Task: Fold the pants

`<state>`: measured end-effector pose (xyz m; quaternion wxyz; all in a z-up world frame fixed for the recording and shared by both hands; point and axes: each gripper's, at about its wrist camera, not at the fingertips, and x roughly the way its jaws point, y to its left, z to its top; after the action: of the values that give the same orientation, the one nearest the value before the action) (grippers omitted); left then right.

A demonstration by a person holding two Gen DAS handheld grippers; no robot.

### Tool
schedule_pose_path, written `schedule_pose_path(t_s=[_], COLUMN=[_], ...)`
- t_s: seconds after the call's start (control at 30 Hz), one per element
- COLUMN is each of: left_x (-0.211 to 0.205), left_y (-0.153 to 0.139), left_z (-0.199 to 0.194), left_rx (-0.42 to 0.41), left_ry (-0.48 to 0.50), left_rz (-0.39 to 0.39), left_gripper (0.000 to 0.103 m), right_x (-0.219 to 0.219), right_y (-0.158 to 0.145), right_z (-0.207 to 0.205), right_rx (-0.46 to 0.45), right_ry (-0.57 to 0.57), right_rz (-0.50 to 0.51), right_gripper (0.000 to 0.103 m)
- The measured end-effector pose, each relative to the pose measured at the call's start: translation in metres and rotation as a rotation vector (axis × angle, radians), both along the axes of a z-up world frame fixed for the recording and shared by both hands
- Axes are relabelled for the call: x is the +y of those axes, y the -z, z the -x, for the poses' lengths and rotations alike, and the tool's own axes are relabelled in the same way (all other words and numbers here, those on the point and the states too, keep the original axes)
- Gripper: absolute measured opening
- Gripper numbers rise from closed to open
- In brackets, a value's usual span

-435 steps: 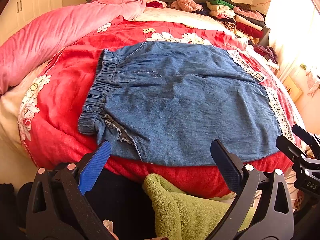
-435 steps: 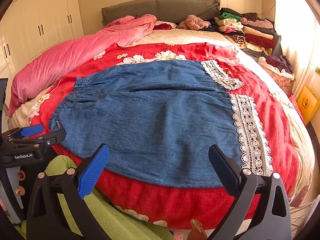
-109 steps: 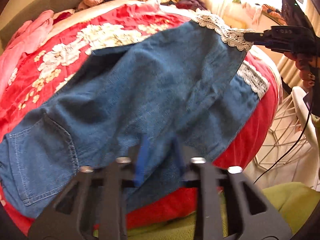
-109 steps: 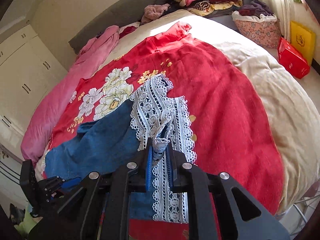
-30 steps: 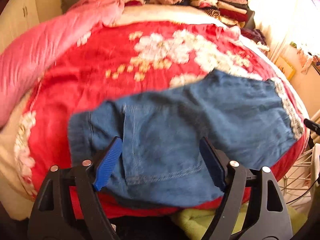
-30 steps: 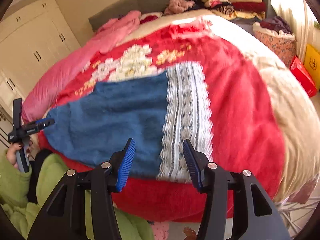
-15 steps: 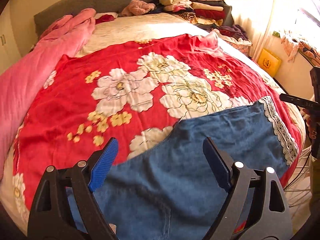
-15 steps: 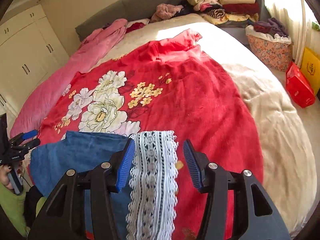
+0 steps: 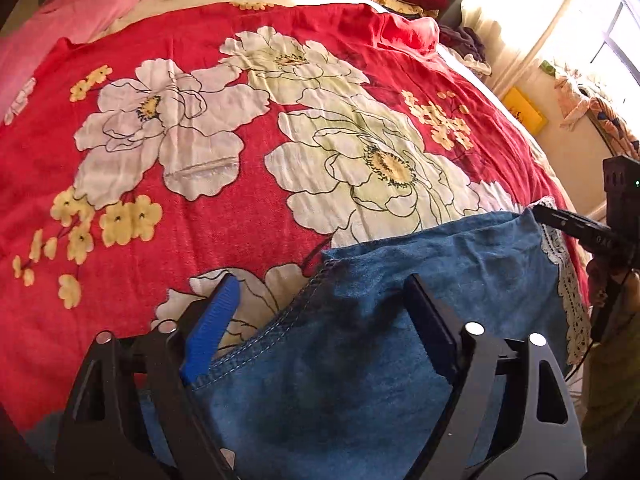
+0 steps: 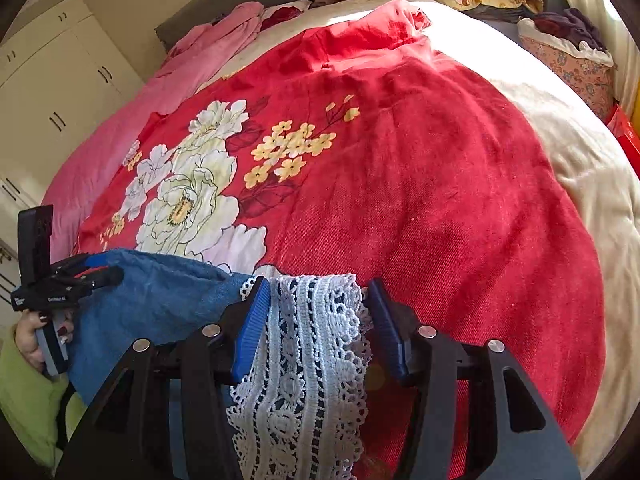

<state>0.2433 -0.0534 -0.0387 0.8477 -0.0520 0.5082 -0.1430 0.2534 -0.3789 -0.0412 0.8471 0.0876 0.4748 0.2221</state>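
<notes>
While the blue denim pants (image 9: pixel 420 280) lie folded lengthwise along the near edge of the bed (image 10: pixel 580 184), on its red flowered blanket (image 9: pixel 200 200), the left hand-held gripper (image 9: pixel 320 312) straddles the stitched waist end; its jaws have just been closing but are not yet pressing the cloth; the right hand-held gripper (image 10: pixel 316 316) stands released around the white lace hem (image 10: pixel 308 360); judging by this, the crosswise fold is being set up; next, both should clamp and carry one end over the other.

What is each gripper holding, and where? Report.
Nothing: left gripper, jaws just closing, straddles the denim pants edge; right gripper, open, straddles their lace hem.
</notes>
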Motion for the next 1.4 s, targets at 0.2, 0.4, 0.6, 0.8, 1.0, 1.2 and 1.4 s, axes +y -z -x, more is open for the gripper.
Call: schedule_pose_path(t_s=[0.2, 0.4, 0.6, 0.8, 1.0, 1.2, 1.4], left_x=[-0.025, -0.026, -0.021, -0.004, 0.034, 0.086, 0.134], left_y=[-0.019, -0.025, 0.008, -0.013, -0.038, -0.048, -0.055], left_z=[0.016, 0.005, -0.003, 0.012, 0.072, 0.144, 0.195], left_rx=[-0.118, -0.143, -0.094, -0.120, -0.169, -0.180, -0.190], left_ry=[0.040, 0.027, -0.008, -0.047, -0.132, -0.251, -0.411], left_rz=[-0.088, -0.115, -0.118, -0.125, -0.117, -0.082, -0.110], left_gripper=[0.002, 0.002, 0.008, 0.033, 0.051, 0.067, 0.079], right_x=[-0.010, -0.014, -0.001, -0.018, -0.043, -0.049, -0.040], right_y=[-0.016, -0.031, -0.003, -0.024, -0.042, -0.033, -0.019], right_z=[0.018, 0.005, -0.005, 0.017, 0.078, 0.135, 0.156], right_rx=[-0.124, -0.179, -0.095, -0.123, -0.164, -0.133, -0.089], right_ry=[0.006, 0.018, 0.021, 0.061, 0.090, 0.080, 0.065], right_rz=[-0.050, -0.033, 0.066, 0.044, 0.007, 0.018, 0.034], right_gripper=[0.019, 0.015, 0.018, 0.041, 0.046, 0.046, 0.046])
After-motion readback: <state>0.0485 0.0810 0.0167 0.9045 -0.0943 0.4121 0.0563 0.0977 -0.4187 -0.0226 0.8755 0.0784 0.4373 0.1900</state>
